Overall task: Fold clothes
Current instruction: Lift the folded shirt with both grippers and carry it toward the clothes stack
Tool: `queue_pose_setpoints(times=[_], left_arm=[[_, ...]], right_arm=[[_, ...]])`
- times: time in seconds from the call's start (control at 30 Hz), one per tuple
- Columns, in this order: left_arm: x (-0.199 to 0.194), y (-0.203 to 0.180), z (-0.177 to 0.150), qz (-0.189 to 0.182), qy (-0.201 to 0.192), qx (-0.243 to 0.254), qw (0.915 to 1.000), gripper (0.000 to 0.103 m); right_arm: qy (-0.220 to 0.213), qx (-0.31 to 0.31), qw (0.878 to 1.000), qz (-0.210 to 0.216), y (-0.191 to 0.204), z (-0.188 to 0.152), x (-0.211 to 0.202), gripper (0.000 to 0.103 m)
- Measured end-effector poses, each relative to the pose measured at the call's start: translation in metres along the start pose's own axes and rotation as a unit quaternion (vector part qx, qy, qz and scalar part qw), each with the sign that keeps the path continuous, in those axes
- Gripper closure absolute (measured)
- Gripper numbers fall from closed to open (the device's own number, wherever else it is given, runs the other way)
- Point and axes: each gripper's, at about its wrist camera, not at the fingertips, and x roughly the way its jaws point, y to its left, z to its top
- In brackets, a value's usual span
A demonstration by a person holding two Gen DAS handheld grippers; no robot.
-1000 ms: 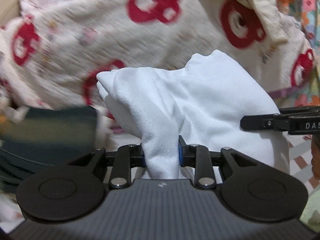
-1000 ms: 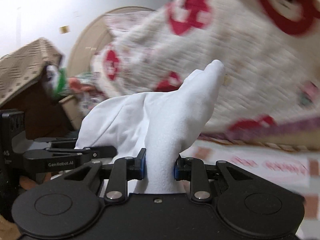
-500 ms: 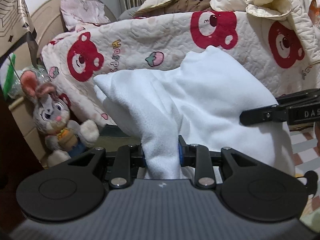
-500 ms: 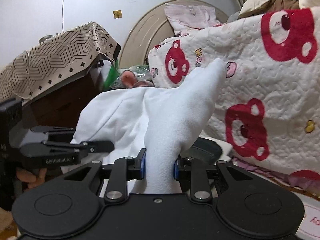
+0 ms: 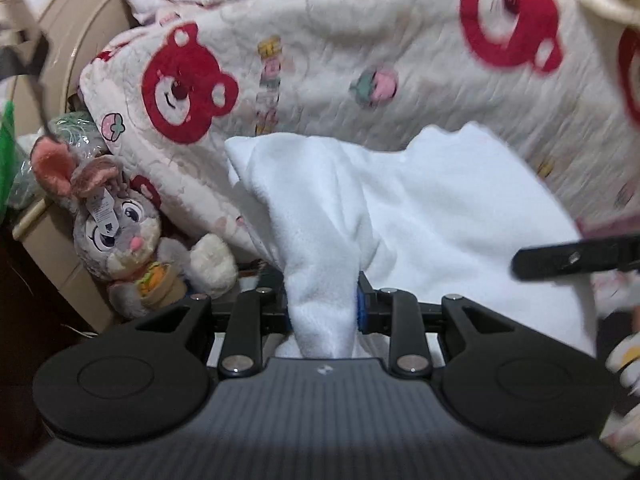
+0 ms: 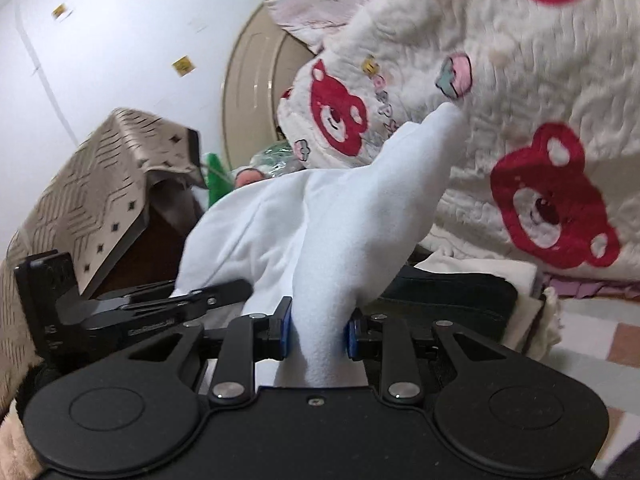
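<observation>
Left gripper (image 5: 322,306), left wrist view: both jaws are clamped on a bunched fold of the white garment (image 5: 420,216). The fabric passes between the blue pads (image 5: 361,304) and rises forward from the jaws, then spreads to the right as a broad white sheet. One corner of the garment stands up just left of the jaws; a second peak rises farther right. At the right edge of this view, a black finger of the right gripper (image 5: 576,258) lies across the lower right part of the garment. Behind the garment hangs a cream quilt with red bears (image 5: 320,68). A grey plush rabbit (image 5: 124,236) sits at the lower left, against a beige headboard (image 5: 76,28), well apart from the garment.

Right gripper (image 6: 316,330), right wrist view: both jaws are closed on another bunched section of the same white garment (image 6: 360,216). The fabric fills the gap between the blue pads (image 6: 285,328) and rises forward to a pointed tip at the upper right, in front of the bear quilt (image 6: 520,92). The rest of the garment spreads to the left, where the black fingers of the left gripper (image 6: 224,290) meet its edge. A cabinet draped in a patterned cloth (image 6: 104,184) stands at the left. A dark folded item (image 6: 448,292) lies below and to the right of the garment, just beyond the jaws.
</observation>
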Motion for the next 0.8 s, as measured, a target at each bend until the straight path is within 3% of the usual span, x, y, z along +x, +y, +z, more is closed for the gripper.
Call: queue_pose_setpoints(times=[0.1,0.23,0.33,0.37,0.5,0.6,0.7,0.73,0.8], left_arm=[[0.033,0.007,0.002,0.009,0.017,0.009,0.9998,0.078],[0.081,0.017,-0.005,-0.005,0.043,0.002,0.9991,0.077],[0.127,0.017,-0.035,0.002,0.071,0.028,0.9971,0.058],[0.141,0.017,-0.047,0.01,0.08,0.037,0.9961,0.055],[0.137,0.027,-0.065,0.007,0.046,-0.018,0.9988,0.054],[0.122,0.029,-0.064,0.027,0.045,-0.01,0.9986,0.053],[0.104,0.033,-0.064,0.051,0.029,-0.006,0.9982,0.052],[0.096,0.038,-0.064,0.039,0.025,-0.017,0.9988,0.054],[0.084,0.046,-0.065,-0.01,0.022,-0.031,0.9992,0.08]], right_arm=[[-0.01,0.033,0.999,0.022,-0.024,-0.011,0.026,0.073],[-0.024,0.046,0.999,0.014,-0.056,-0.025,0.056,0.073],[-0.015,0.05,0.998,-0.029,-0.094,-0.036,0.079,0.066],[-0.014,0.06,0.998,-0.034,-0.102,-0.041,0.079,0.057],[-0.028,0.132,0.991,0.0,-0.13,-0.061,0.061,0.049],[-0.024,0.174,0.983,0.046,-0.135,-0.076,0.049,0.049],[0.012,0.159,0.985,0.071,-0.12,-0.089,0.048,0.047],[0.028,0.151,0.985,0.072,-0.114,-0.093,0.05,0.047],[0.054,0.145,0.984,0.082,-0.104,-0.103,0.054,0.047]])
